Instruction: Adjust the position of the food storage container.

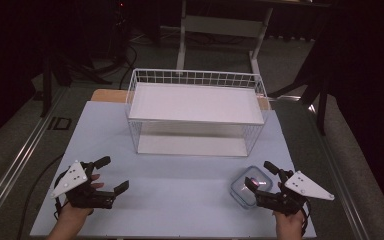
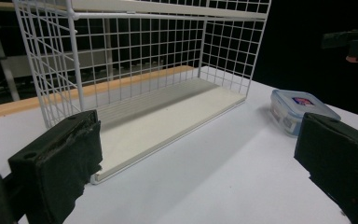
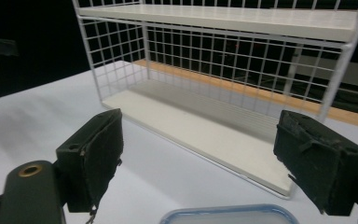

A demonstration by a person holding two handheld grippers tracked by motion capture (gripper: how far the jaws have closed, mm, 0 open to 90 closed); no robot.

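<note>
two grippers, both with fingers wide apart and clamped on nothing. clear lidded container (image 1: 250, 186) at lower right of the high view, on the surface directly under the right gripper (image 1: 261, 175), between its fingers. left gripper (image 1: 113, 173) well apart at lower left. wire rack (image 1: 195, 112) standing beyond, at centre.

Dark room; grey floor (image 1: 20, 150); white desk frame (image 1: 220, 25), possibly.
</note>
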